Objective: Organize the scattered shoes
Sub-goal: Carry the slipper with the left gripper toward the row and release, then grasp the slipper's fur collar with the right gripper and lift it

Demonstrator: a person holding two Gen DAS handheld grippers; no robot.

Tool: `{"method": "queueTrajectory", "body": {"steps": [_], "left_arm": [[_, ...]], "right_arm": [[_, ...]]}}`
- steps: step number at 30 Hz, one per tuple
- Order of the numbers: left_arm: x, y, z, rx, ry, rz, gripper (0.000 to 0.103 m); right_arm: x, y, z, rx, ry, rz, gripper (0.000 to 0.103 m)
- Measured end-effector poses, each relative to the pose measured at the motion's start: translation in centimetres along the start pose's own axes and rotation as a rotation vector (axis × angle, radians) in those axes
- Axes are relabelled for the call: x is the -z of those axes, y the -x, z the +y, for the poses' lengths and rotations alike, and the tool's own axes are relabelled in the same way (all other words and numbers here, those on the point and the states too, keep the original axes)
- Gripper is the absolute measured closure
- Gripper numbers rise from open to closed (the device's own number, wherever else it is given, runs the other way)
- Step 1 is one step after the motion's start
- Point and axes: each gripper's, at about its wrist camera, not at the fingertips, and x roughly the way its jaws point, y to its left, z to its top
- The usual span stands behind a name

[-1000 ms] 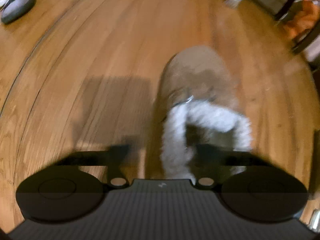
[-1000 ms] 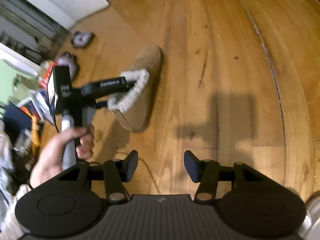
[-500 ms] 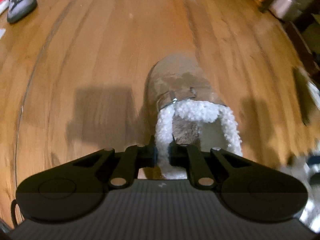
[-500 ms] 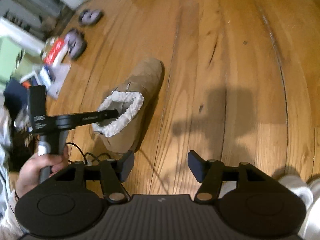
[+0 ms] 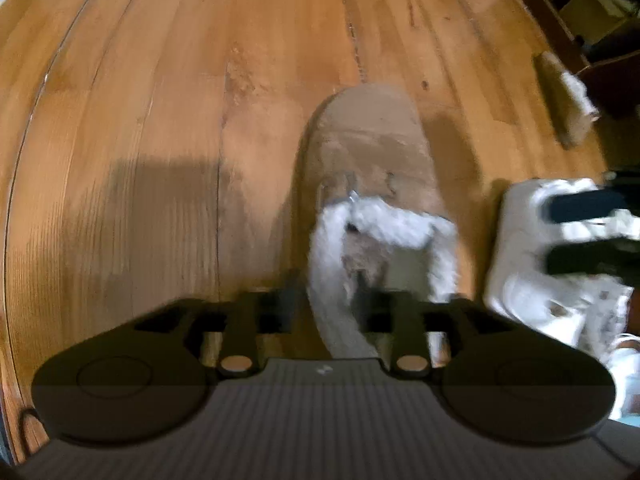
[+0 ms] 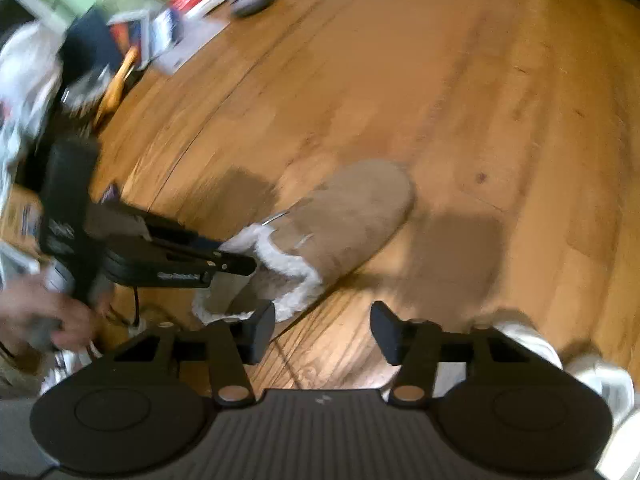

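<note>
We see the tan slipper (image 5: 368, 168) at lower centre of the left wrist view, on the wood floor (image 5: 200, 80). Half a second ago the left gripper (image 5: 328, 308) pinched its fleece cuff; its jaws have just been opening and now straddle that cuff loosely, so we judge the slipper released. The right gripper (image 6: 322, 330) has been closing, with nothing between its fingers. A white sneaker (image 5: 532, 264) lies at right. No writing is legible.

Tan slipper (image 5: 368, 148) smeared by motion blur, heel end hidden behind left claw (image 5: 332, 308). White shoe (image 5: 532, 256) cut off at frame edge. Floor clutter (image 6: 176, 28) too blurred to identify.
</note>
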Motion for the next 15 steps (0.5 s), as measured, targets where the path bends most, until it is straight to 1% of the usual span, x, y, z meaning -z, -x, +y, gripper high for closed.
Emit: {"method": "queueTrajectory", "body": {"steps": [1,2,3,4,5,6,7,8,9,11,13,15], "left_arm": [[0.4,0.7,0.3,0.018,0.010,-0.008,0.022],[0.8,1.4,0.6,0.032,0.026,-0.016,0.022],[1.0,1.8,1.0,0.035,0.038,-0.019,0.022],[1.3,2.1,1.3,0.032,0.046,-0.018,0.022],[1.6,2.5,1.8,0.030,0.059,-0.016,0.022],[1.9,2.8,2.2,0.033,0.075,-0.016,0.021],[2.3,3.1,2.8,0.038,0.093,-0.014,0.021],[2.5,3.2,3.2,0.040,0.105,-0.011,0.021],[2.6,3.1,3.4,0.040,0.109,-0.007,0.021],[2.8,3.6,4.0,0.023,0.111,-0.002,0.021],[2.8,3.8,4.2,0.012,0.102,-0.001,0.021],[2.7,3.7,4.4,0.016,0.102,-0.006,0.021]], "right_arm": [[-0.4,-0.3,1.2,0.015,0.074,-0.010,0.060],[-0.8,-0.6,2.5,0.036,0.159,-0.024,0.060],[-1.1,-0.9,3.2,0.048,0.205,-0.028,0.060],[-1.4,-1.6,4.5,0.080,0.297,-0.020,0.060],[-1.6,-2.2,5.6,0.110,0.384,-0.015,0.057],[-1.7,-2.8,6.6,0.140,0.469,-0.010,0.053],[-1.8,-3.0,6.8,0.147,0.487,-0.009,0.051],[-1.7,-3.8,7.9,0.191,0.581,-0.002,0.051],[-1.6,-4.4,8.5,0.214,0.637,0.012,0.050],[-1.4,-5.5,9.3,0.243,0.728,0.049,0.048],[-1.4,-6.8,9.5,0.257,0.776,0.091,0.048],[-1.1,-7.7,9.6,0.288,0.802,0.097,0.046]]}}
